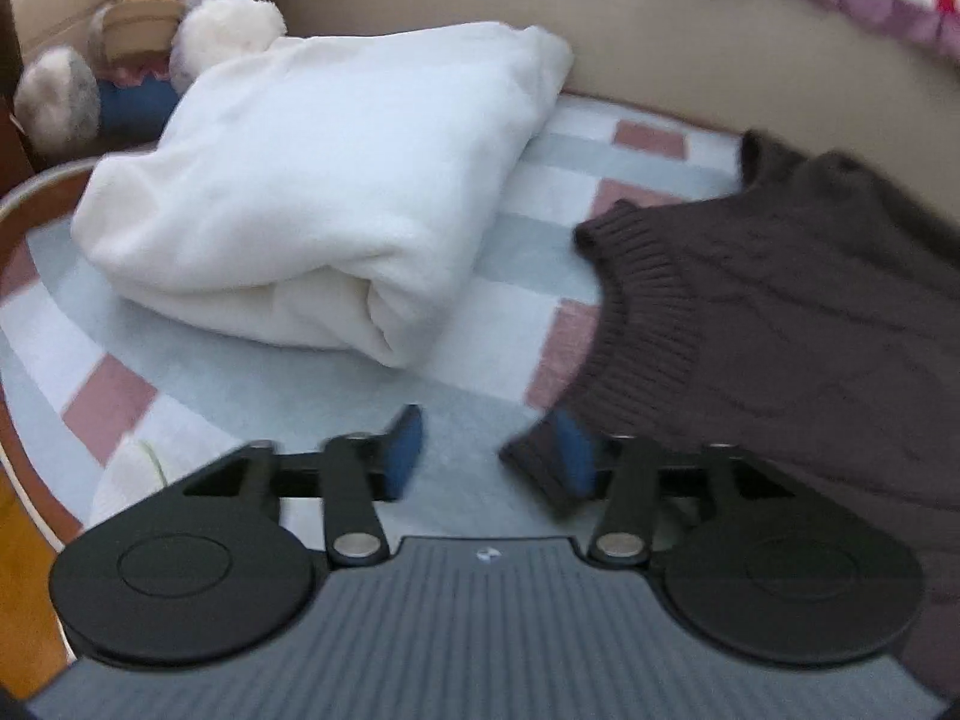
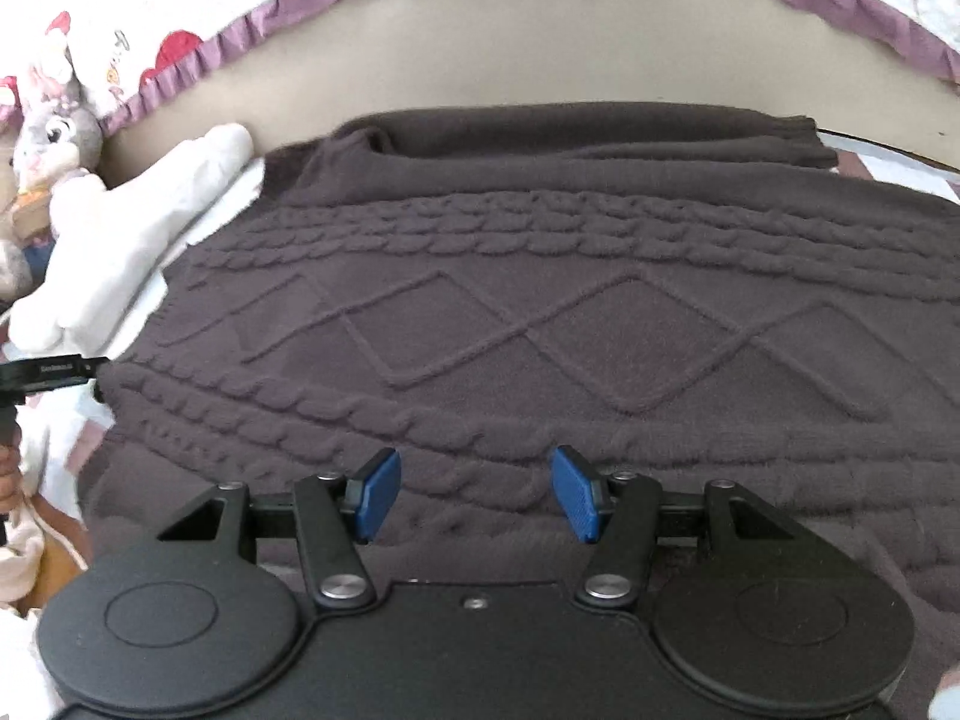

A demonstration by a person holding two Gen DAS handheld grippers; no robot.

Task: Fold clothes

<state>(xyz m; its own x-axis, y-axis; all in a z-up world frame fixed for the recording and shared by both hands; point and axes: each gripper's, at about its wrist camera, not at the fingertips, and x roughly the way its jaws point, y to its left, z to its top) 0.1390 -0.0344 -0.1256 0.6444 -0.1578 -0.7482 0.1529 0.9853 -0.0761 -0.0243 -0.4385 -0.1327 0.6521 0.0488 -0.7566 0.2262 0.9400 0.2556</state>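
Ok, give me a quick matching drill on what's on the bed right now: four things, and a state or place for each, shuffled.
Things:
1. brown sweater
2. white blanket
3. plush rabbit
4. left gripper

States:
A. folded in a bundle
B. sitting in the far corner
C. open, at a sweater edge
D. spread flat, cable knit up

Pairs: 1-D, 2-A, 3-B, 4-C

checkered bedsheet [image 1: 252, 396], beige headboard [image 2: 540, 42]
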